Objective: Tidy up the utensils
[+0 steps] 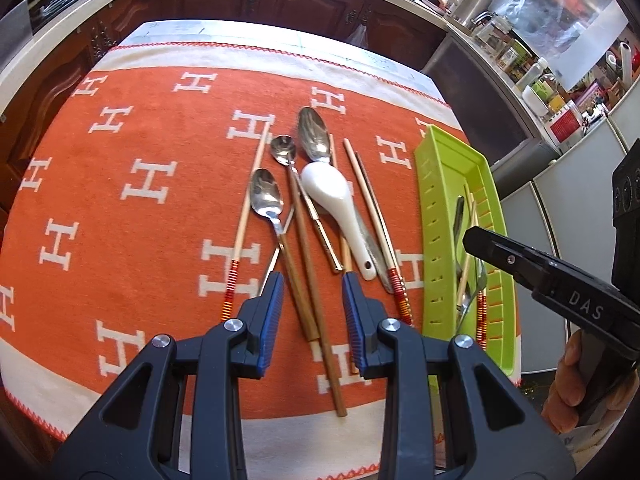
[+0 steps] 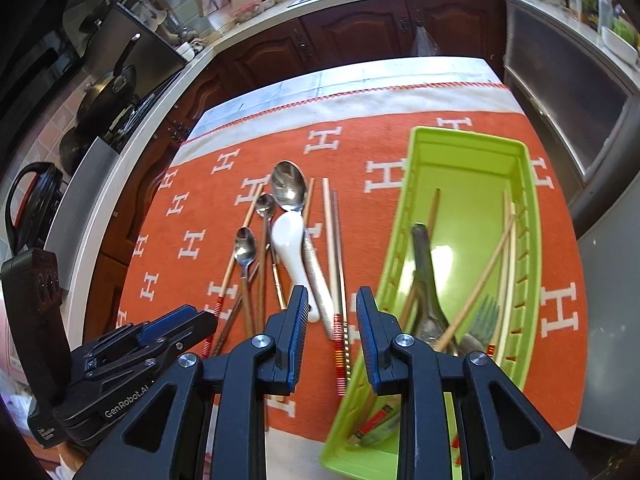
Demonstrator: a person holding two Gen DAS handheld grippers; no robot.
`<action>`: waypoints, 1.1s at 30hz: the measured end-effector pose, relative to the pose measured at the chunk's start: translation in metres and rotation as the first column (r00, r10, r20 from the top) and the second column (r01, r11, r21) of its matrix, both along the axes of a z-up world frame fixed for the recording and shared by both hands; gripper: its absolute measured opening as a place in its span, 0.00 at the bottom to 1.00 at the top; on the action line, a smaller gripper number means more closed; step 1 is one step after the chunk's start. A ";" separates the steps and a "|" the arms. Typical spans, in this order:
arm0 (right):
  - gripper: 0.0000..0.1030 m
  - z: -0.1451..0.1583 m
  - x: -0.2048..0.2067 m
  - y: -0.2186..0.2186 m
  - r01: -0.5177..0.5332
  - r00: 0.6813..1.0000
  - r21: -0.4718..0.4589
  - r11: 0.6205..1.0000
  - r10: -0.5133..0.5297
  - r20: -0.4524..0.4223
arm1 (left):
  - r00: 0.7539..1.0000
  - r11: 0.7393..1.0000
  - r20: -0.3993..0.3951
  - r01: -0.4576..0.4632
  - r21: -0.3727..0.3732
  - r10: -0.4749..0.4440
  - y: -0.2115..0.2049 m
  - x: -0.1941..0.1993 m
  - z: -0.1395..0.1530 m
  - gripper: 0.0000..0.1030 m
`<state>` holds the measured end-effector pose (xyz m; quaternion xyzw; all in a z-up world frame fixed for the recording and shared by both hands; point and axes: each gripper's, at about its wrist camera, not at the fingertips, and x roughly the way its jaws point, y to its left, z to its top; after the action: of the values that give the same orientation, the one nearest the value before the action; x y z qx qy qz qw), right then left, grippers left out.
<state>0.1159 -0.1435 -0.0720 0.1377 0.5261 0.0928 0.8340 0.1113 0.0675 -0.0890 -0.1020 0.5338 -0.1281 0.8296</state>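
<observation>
Nearest the lens we list the left gripper (image 1: 313,304), blue pads parted a modest way with nothing pressed between them, poised over the near ends of two brown wooden chopsticks (image 1: 308,280) that run through the gap; we judge it is lining up on these for a pick. Its partner, the right gripper (image 2: 332,316), is likewise partly open and empty, hanging above the strip of cloth between the loose pile and the green tray (image 2: 520,208), above a chopstick with red-wound grip (image 2: 339,344). Loose stock on the orange H-patterned cloth (image 1: 140,140): a white ceramic spoon (image 1: 336,204) lying across the middle of the pile, a large steel spoon (image 1: 315,134) whose bowl touches the ceramic one, a small steel spoon (image 1: 283,150), a medium steel spoon (image 1: 265,193), and a pale chopstick (image 1: 251,208) at the left edge with the same red winding. Already filed in the tray, lengthwise: a fork (image 2: 482,320), a dark-handled utensil (image 2: 424,272) and several pale chopsticks (image 2: 508,248), laid along the tray because its length suits them. We count the sorting as partly done, most spoons still outside.
</observation>
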 end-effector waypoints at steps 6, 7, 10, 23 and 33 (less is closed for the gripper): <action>0.24 -0.002 0.015 0.016 -0.026 1.000 -0.002 1.000 0.026 -0.012 | 0.999 0.999 -0.005 -0.037 -0.005 0.036 0.019 0.004 -0.006 0.26; 0.24 -0.002 0.016 0.019 -0.029 0.999 -0.002 1.000 0.029 -0.013 | 0.999 0.999 -0.010 -0.041 -0.003 0.041 0.022 0.005 -0.008 0.26; 0.24 -0.005 0.024 0.023 -0.032 0.999 0.005 0.999 0.032 -0.019 | 0.998 0.999 -0.035 -0.053 0.001 0.053 0.027 0.010 -0.019 0.26; 0.24 -0.029 0.045 0.057 -0.094 0.994 0.028 0.995 0.095 -0.048 | 0.991 0.994 -0.095 -0.086 0.073 0.093 0.033 0.033 -0.060 0.26; 0.24 -0.042 0.044 0.088 -0.180 0.982 0.048 0.983 0.182 -0.046 | 0.998 0.987 -0.037 -0.047 0.153 0.053 0.016 0.043 -0.064 0.25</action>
<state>0.1595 -0.0556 -0.1139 0.1097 0.5553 0.1761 0.8054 0.1540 0.0834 -0.1525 -0.0543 0.5561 -0.0638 0.8269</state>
